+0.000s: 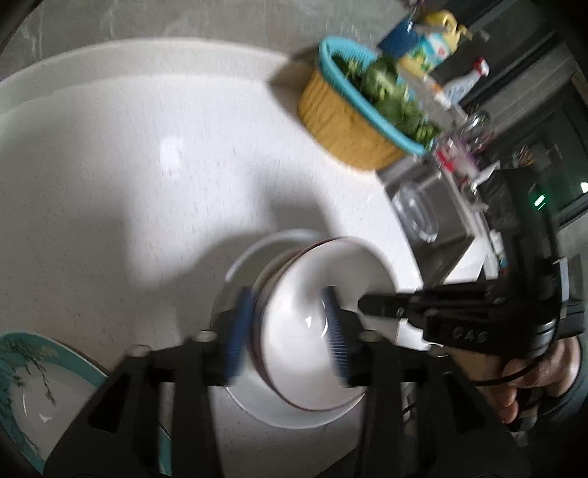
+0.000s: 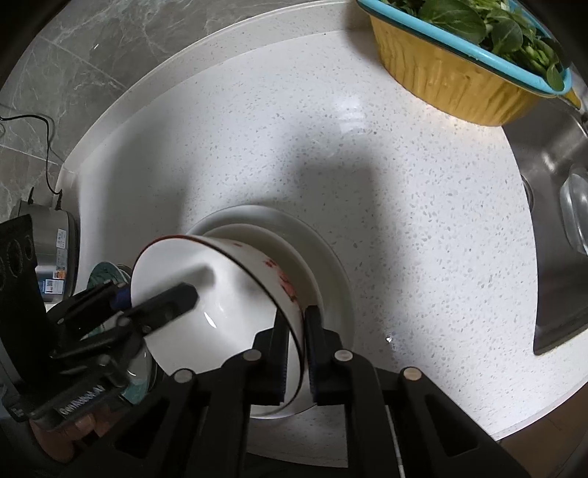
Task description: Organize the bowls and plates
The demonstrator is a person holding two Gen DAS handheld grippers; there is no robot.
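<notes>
Pinching the near wall of a white bowl (image 2: pixel 220 294) low in the frame, the right tongs (image 2: pixel 295 353) have their 2 pads pressed together on the thin rim, 1 inside and 1 outside. The bowl is tilted, its dark-edged rim raised toward the upper left of the right wrist view, red marks showing on its outer side. It sits over a shallow white plate (image 2: pixel 330 257) lying flat on the speckled white worktop (image 2: pixel 367 165).

At centre bottom of the left wrist view, the left tongs (image 1: pixel 290 331) stand spread, their blue ribbed pads on either side of the bowl (image 1: pixel 305 349) wall with a gap showing, so no grip is visible; that picture is blurred. The same white plate (image 1: pixel 250 264) peeks out behind. A hand (image 1: pixel 533 375) holds the right tool at the right edge.

A teal-rimmed plate (image 1: pixel 44 371) with a branch pattern lies at lower left, just beside the left tongs.

Farther off, at upper right, a yellow basket (image 2: pixel 452 84) with a blue rim holds leafy greens (image 2: pixel 488 25). A steel sink (image 2: pixel 551 228) runs down the right edge. Bottles (image 1: pixel 430 47) stand blurred beyond the basket in the left wrist view. A metal pot (image 2: pixel 51 250) sits at far left of the right wrist view against the grey marbled wall (image 2: pixel 92 55).
</notes>
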